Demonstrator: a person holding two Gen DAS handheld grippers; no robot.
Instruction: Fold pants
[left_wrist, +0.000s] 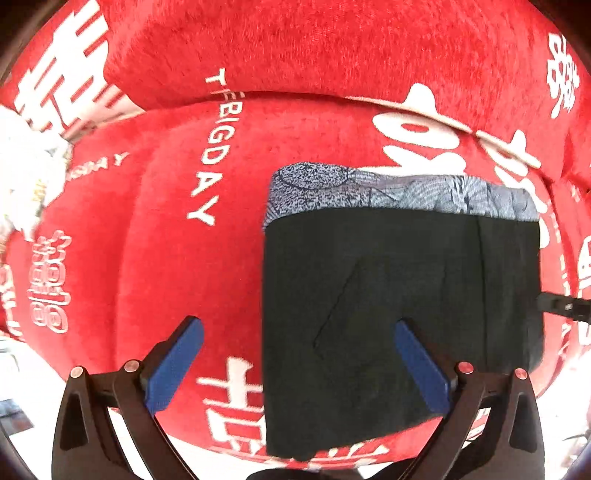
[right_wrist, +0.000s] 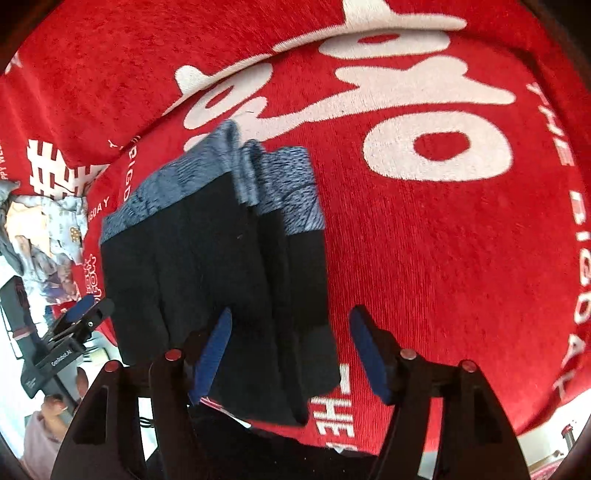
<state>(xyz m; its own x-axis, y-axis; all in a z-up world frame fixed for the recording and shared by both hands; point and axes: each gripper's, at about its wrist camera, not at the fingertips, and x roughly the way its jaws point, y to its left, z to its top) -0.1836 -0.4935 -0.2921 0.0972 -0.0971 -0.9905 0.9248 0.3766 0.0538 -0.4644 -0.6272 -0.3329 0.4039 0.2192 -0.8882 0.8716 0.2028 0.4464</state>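
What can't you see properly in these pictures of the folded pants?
- Near edge of the folded pants: in the left wrist view, cut off behind the left hand-held gripper; in the right wrist view, behind the right hand-held gripper.
- Layers under the pants: hidden by the dark top layer, both views.
- Pale cloth pile: small and warped at the right wrist view's edge, washed out in the left.

Bright even daylight, fisheye-warped edges, slight blur
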